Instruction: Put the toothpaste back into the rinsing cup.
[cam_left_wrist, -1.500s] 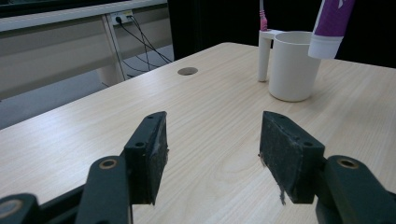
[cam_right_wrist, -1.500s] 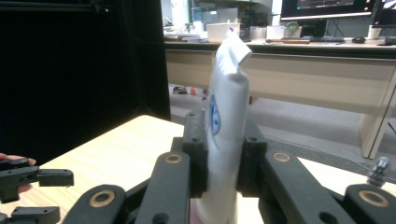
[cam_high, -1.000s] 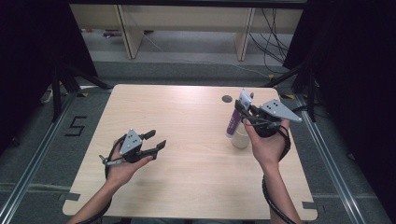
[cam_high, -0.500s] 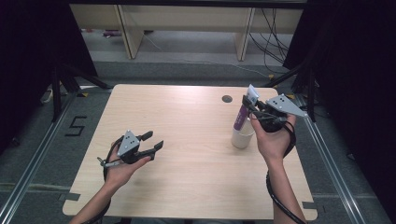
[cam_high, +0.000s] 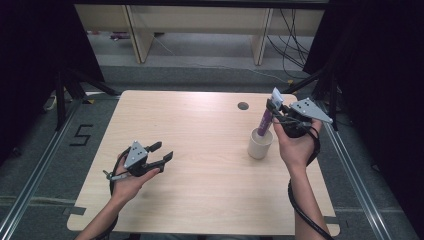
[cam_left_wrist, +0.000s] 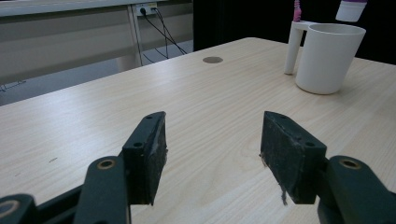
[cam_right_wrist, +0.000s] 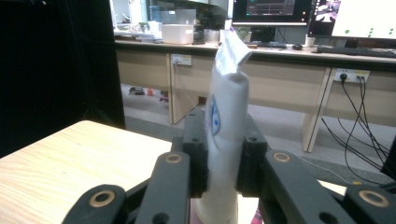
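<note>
The right gripper (cam_high: 276, 114) is clamped on a tall white and purple squeezy tube (cam_high: 266, 118), poised over the round white cup (cam_high: 260, 143) at three o'clock; it likely needs lowering in; the left gripper (cam_high: 161, 152) waits, jaws apart and empty.

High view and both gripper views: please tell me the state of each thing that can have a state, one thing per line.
Left tongs: open, holding nothing, just above the table.
Right tongs: shut on the tube.
Tube: upright, slightly tilted, cap end down at the mouth of the cup, crimped end up.
Cup: upright on the table, handle at its far side; a pink item stands in it.
</note>
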